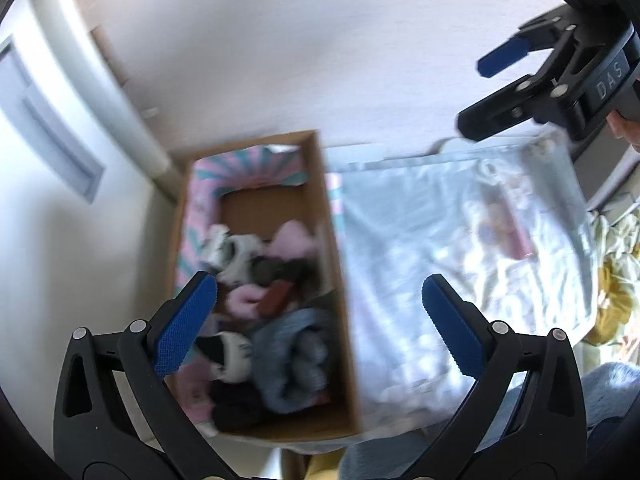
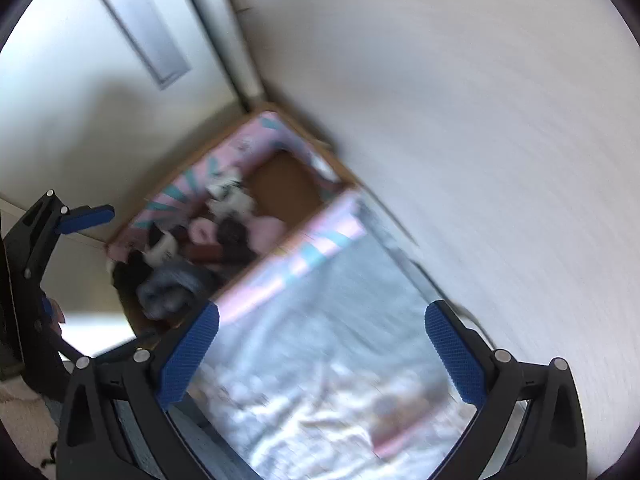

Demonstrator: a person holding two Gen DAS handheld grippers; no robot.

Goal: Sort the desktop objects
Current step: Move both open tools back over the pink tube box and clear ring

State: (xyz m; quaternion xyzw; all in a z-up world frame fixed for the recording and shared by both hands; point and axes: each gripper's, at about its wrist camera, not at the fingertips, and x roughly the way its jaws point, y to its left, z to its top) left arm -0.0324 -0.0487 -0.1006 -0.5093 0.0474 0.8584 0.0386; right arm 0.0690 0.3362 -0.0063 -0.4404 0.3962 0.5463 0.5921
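An open cardboard box (image 1: 336, 264) with a pink and teal patterned lining holds several rolled socks and soft garments in pink (image 1: 290, 240), white, black and grey-blue (image 1: 292, 356). The box also shows in the right wrist view (image 2: 288, 184). My left gripper (image 1: 320, 320) is open and empty above the near end of the box. My right gripper (image 2: 320, 352) is open and empty above a clear plastic bag of pale items (image 2: 320, 360). The right gripper also shows at the top right of the left wrist view (image 1: 480, 96). Both views are blurred.
The plastic bag (image 1: 460, 260) lies just right of the box. A white wall (image 1: 320, 40) runs behind them, and a white door or panel (image 1: 60, 140) stands at the left. Yellow and patterned fabric (image 1: 616, 264) lies at the far right.
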